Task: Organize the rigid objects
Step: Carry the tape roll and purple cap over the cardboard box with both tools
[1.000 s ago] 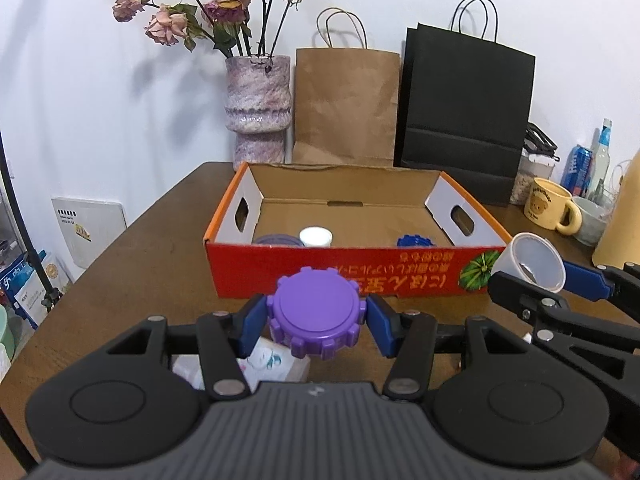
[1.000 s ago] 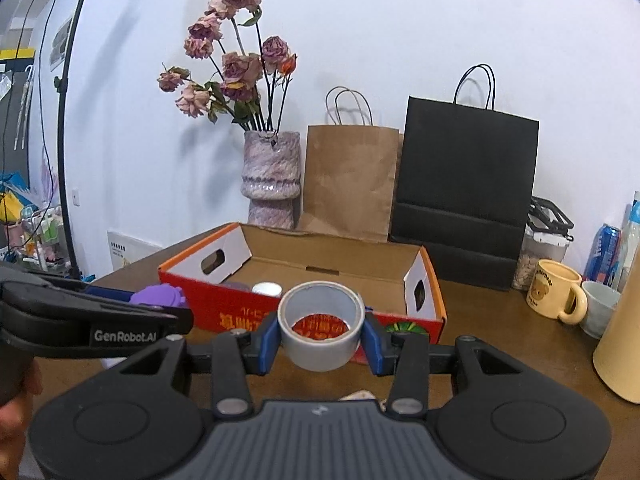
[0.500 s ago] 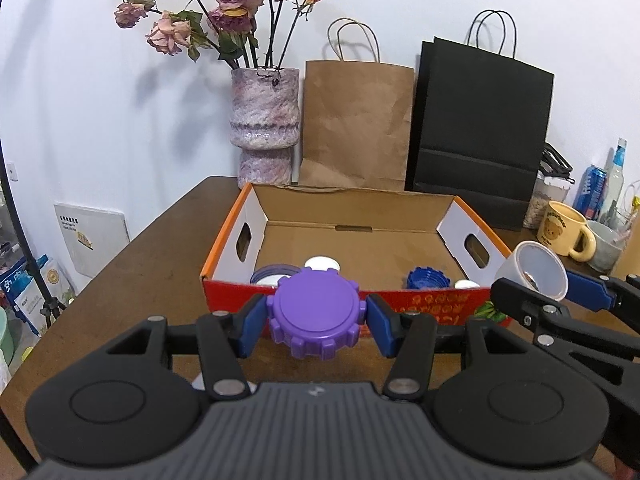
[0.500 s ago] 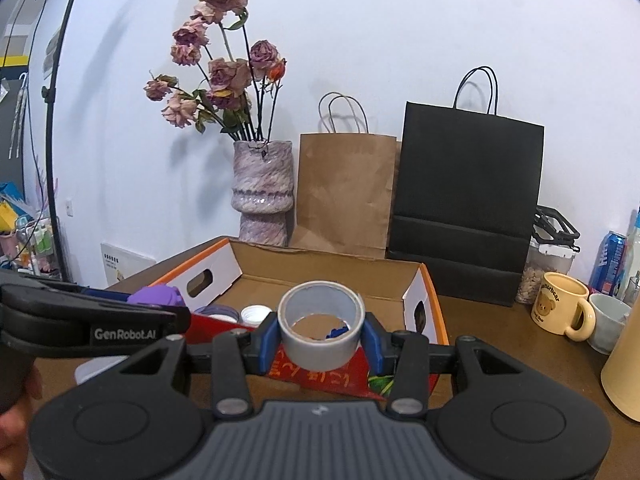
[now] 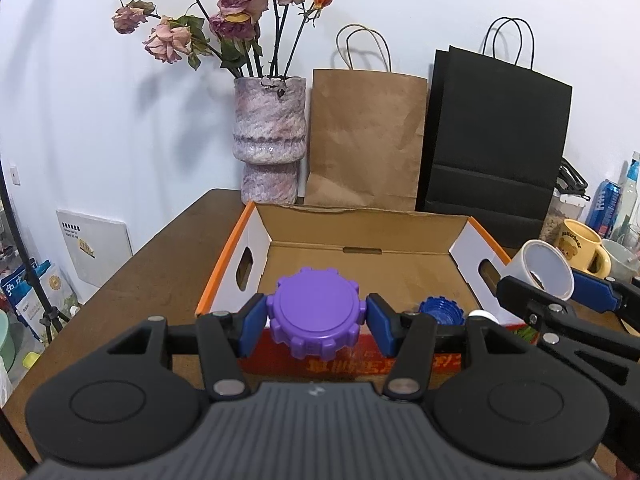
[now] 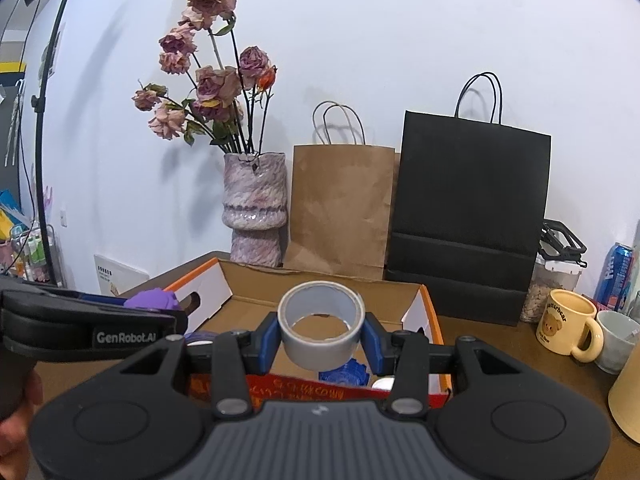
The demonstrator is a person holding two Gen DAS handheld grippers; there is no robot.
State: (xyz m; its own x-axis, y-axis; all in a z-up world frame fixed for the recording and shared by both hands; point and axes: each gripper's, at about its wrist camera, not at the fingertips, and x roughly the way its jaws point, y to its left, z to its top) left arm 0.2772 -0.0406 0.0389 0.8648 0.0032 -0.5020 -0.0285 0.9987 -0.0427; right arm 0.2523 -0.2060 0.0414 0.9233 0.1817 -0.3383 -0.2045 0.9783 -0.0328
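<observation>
My left gripper [image 5: 316,314] is shut on a purple toothed lid [image 5: 316,312], held above the near wall of an open cardboard box [image 5: 360,260]. My right gripper [image 6: 320,334] is shut on a grey roll of tape [image 6: 321,326], also over the box's near wall [image 6: 304,388]. A blue toothed lid [image 5: 440,310] and a white cap [image 5: 482,314] lie on the box floor near its front. In the left wrist view the tape roll [image 5: 546,270] shows at the right, by the box's right wall. In the right wrist view the purple lid [image 6: 152,300] shows at the left.
Behind the box stand a vase of dried roses [image 5: 270,148], a brown paper bag [image 5: 366,140] and a black paper bag [image 5: 496,140]. A yellow bear mug [image 6: 568,326], a white cup [image 6: 618,338], a food jar [image 6: 554,280] and a drinks can [image 6: 616,272] crowd the table's right side.
Both grippers have moved forward toward the box with their loads. The box now looks nearer and lower in both views, and more of its floor shows.
</observation>
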